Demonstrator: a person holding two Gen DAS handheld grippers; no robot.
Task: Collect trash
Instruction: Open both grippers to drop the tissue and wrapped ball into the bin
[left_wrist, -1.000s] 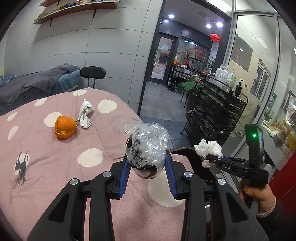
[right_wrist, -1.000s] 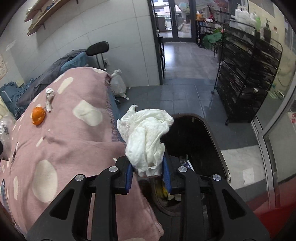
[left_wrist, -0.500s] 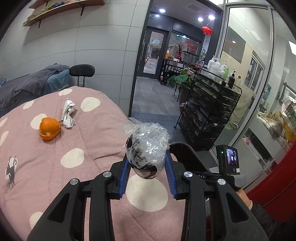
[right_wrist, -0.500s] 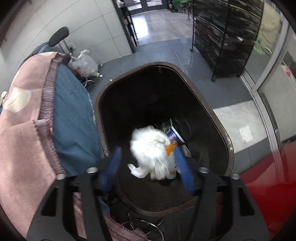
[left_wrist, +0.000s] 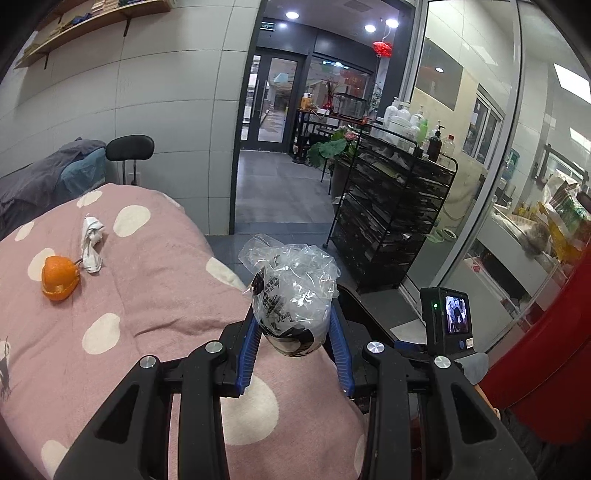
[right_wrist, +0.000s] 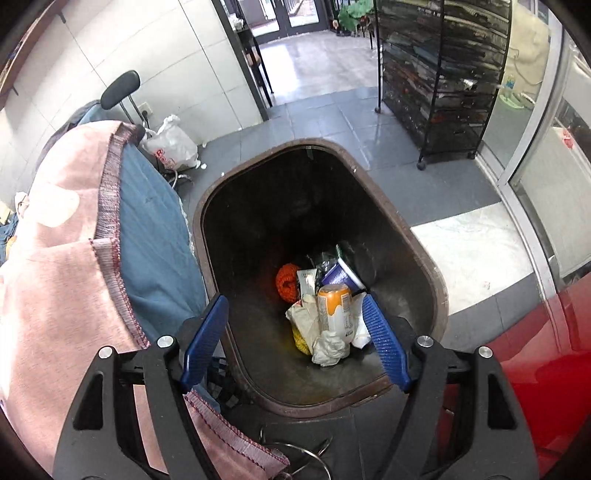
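My left gripper (left_wrist: 293, 350) is shut on a crumpled clear plastic wrapper (left_wrist: 291, 291) and holds it above the edge of the pink dotted blanket (left_wrist: 147, 295). An orange peel (left_wrist: 59, 278) and a crumpled white tissue (left_wrist: 91, 242) lie on the blanket at the left. My right gripper (right_wrist: 295, 339) is open and empty above the dark trash bin (right_wrist: 424, 266). The white tissue wad (right_wrist: 330, 347) lies at the bin's bottom among a bottle (right_wrist: 334, 310), a cup and other trash.
A black wire rack (left_wrist: 391, 218) stands right of the bin. A red surface (right_wrist: 546, 362) is at the lower right. A black chair (left_wrist: 129, 147) and a white bag (right_wrist: 170, 146) stand near the wall. The other gripper's camera (left_wrist: 448, 314) shows right of the bin.
My right gripper has opened wide and the white tissue wad has fallen to the bottom of the bin. My left gripper has moved toward the bin with the wrapper.
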